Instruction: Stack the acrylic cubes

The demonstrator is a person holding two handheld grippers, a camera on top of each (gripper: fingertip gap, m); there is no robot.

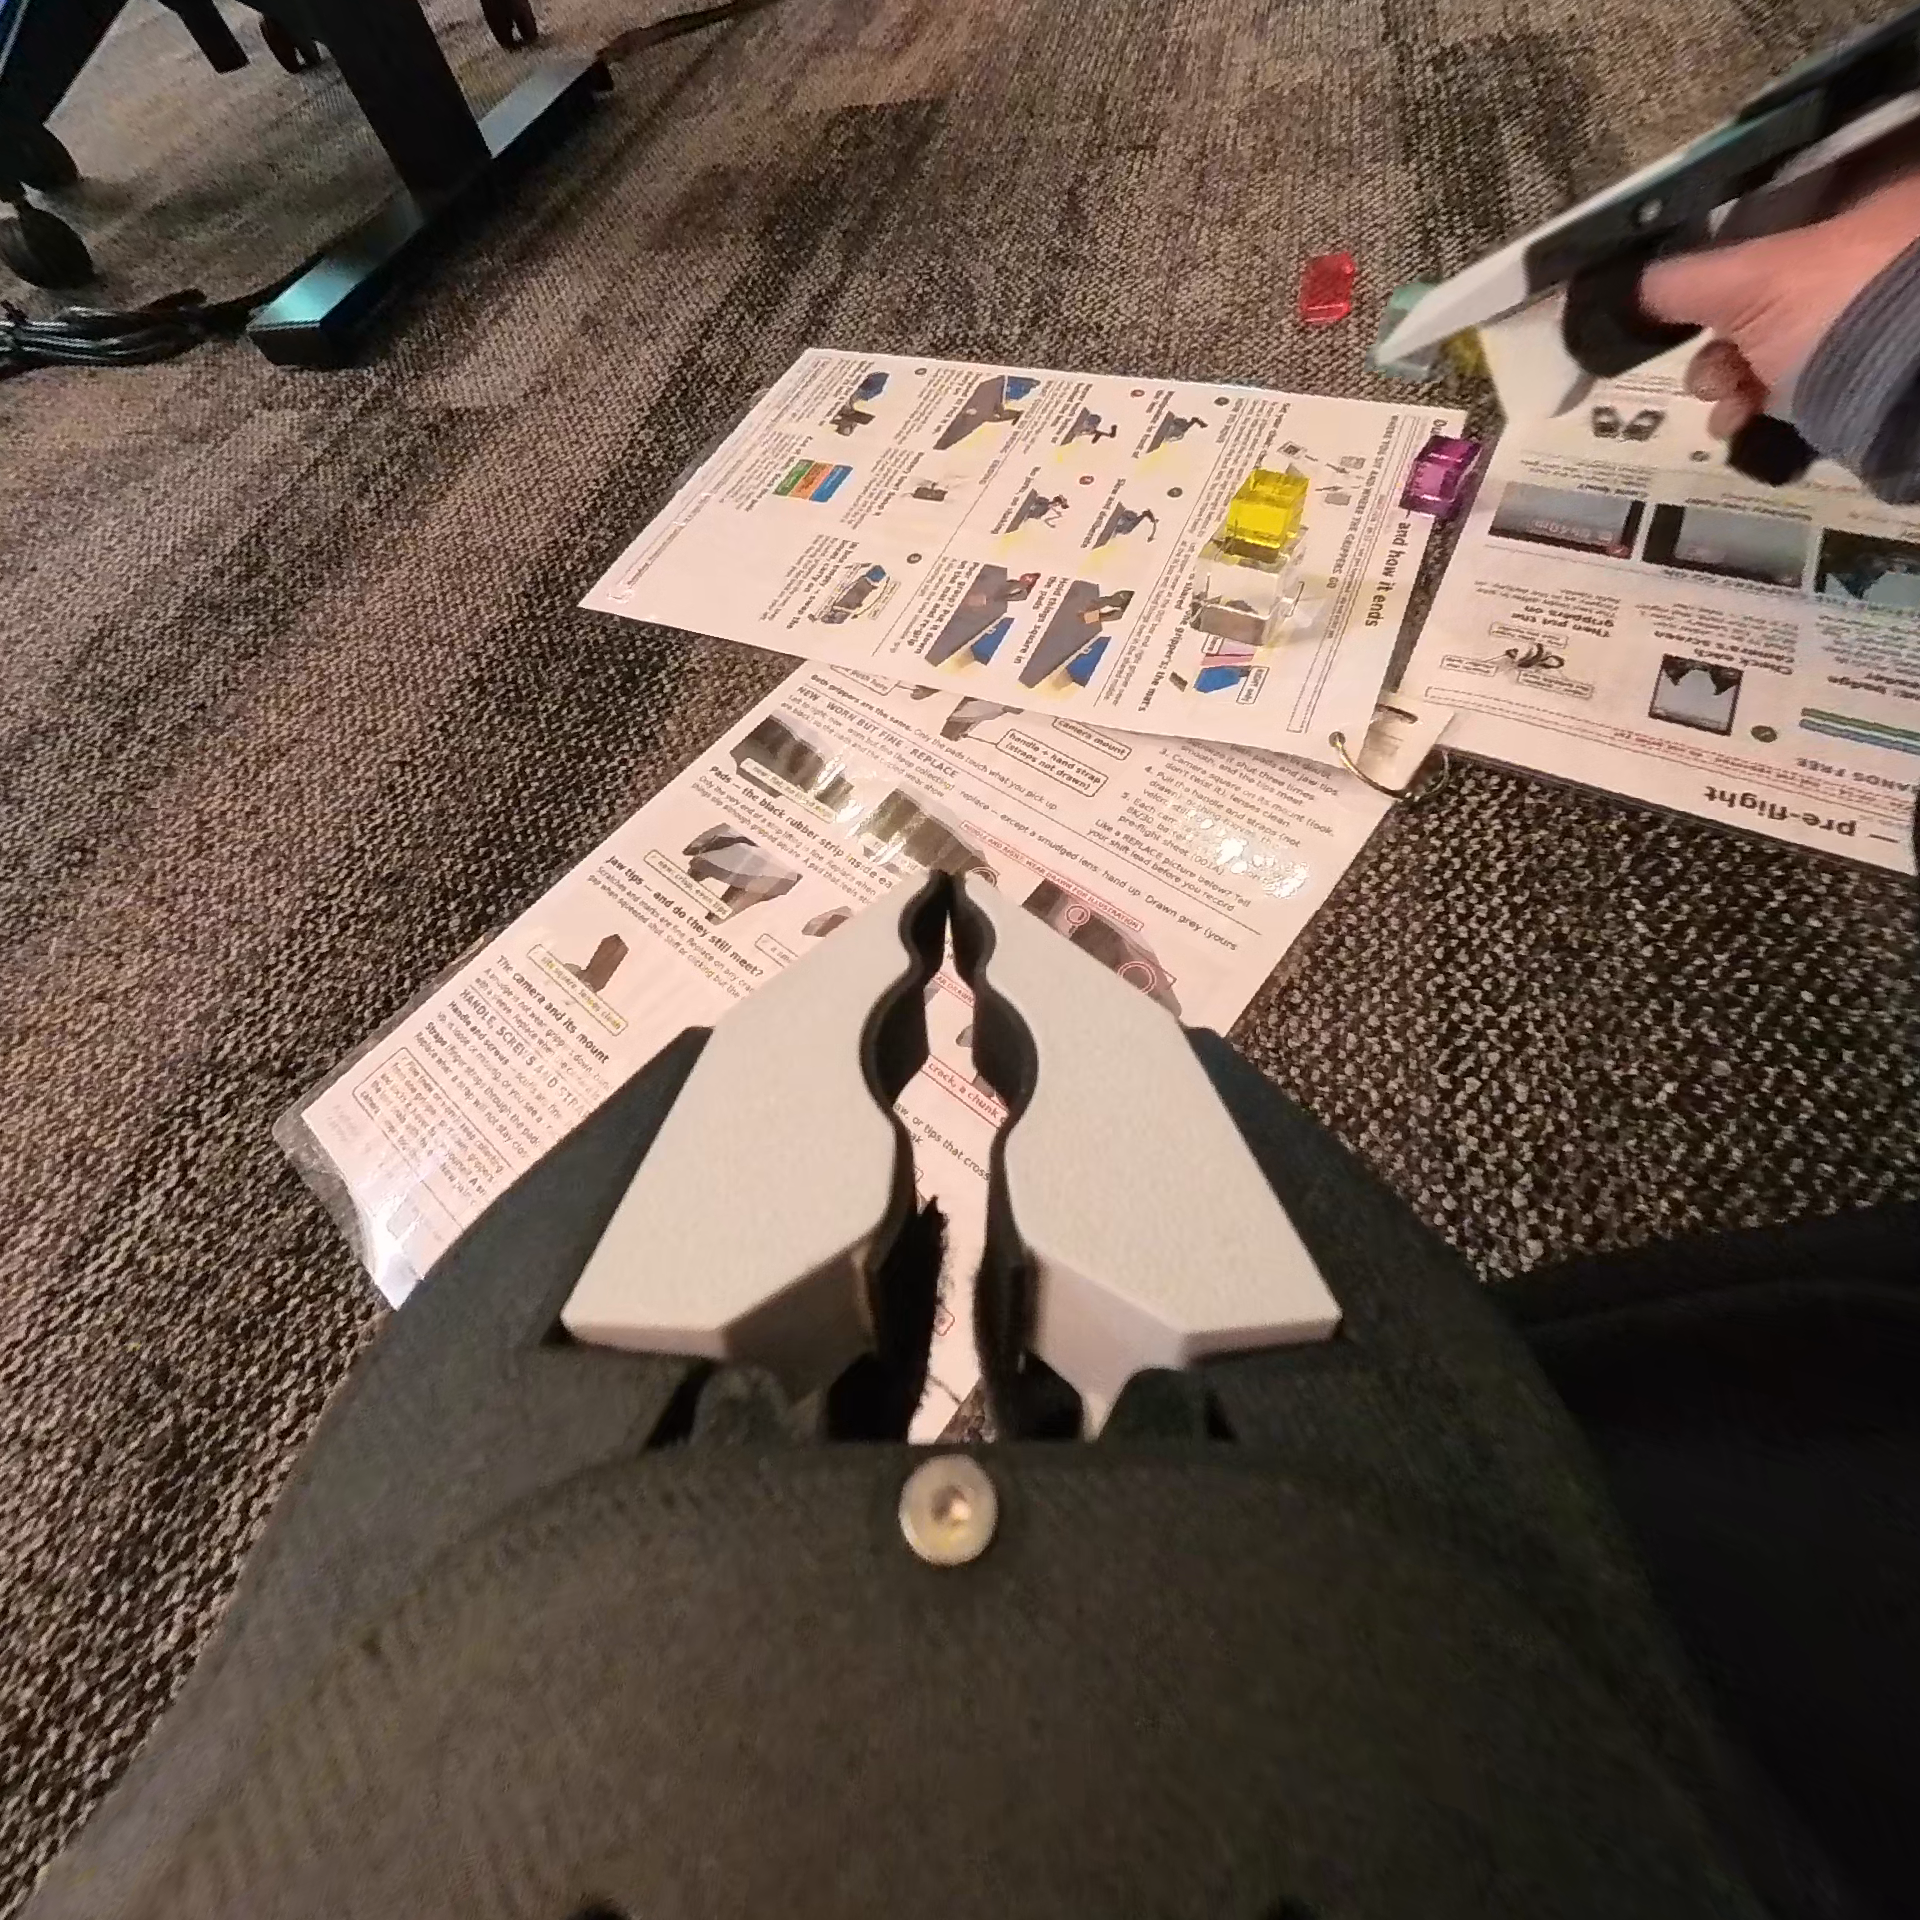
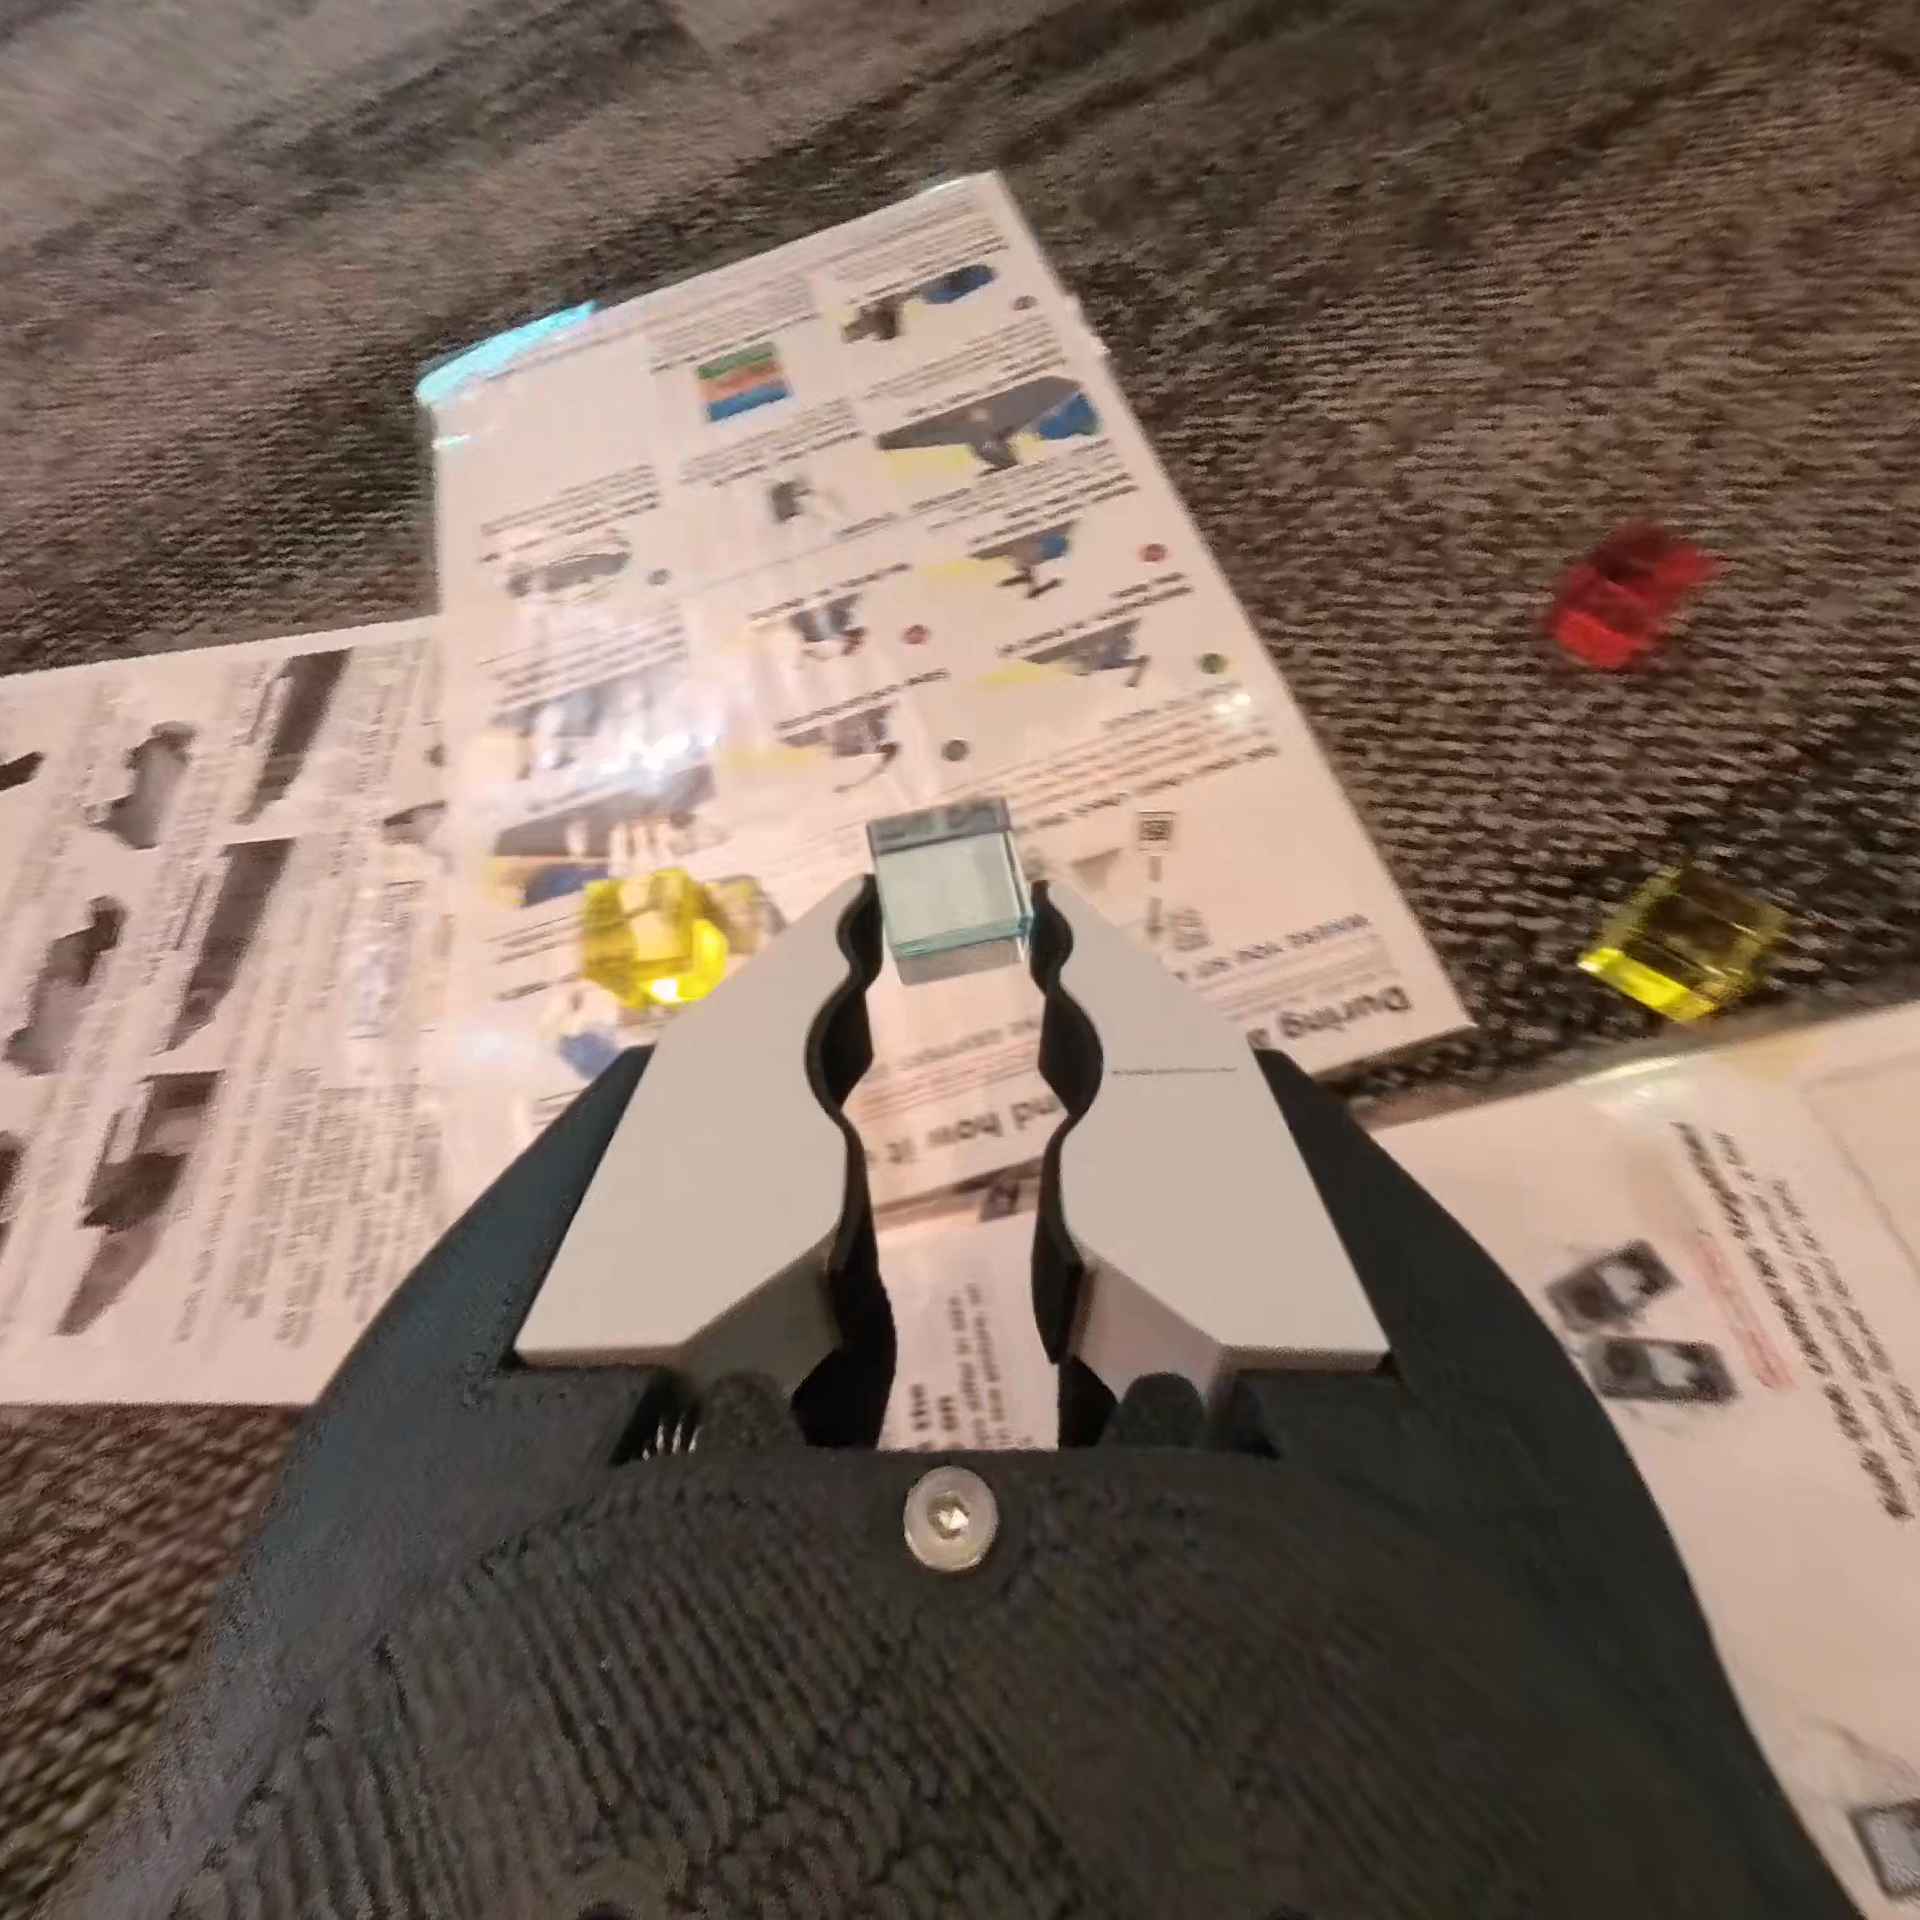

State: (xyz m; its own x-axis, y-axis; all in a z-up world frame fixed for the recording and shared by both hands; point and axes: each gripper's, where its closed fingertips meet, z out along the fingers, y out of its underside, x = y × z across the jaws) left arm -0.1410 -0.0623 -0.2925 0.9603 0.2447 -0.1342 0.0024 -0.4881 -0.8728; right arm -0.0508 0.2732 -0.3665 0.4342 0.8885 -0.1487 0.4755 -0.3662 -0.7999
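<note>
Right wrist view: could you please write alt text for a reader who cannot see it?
The right gripper holds a clear, pale blue cube between its fingertips, above laminated instruction sheets lying on grey carpet. A yellow cube sits on the sheets to its left; a second yellow cube and a red cube lie on the carpet to the right.

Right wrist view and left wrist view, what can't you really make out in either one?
- Right wrist view: red block and sheets smeared by motion blur; shapes and print unclear.
- Left wrist view: right gripper fingertips small and blurred; its clear cube barely shows.
- Left wrist view: purple block partly behind a sheet edge.
- Left wrist view: furniture legs cut off by the top edge.
</note>
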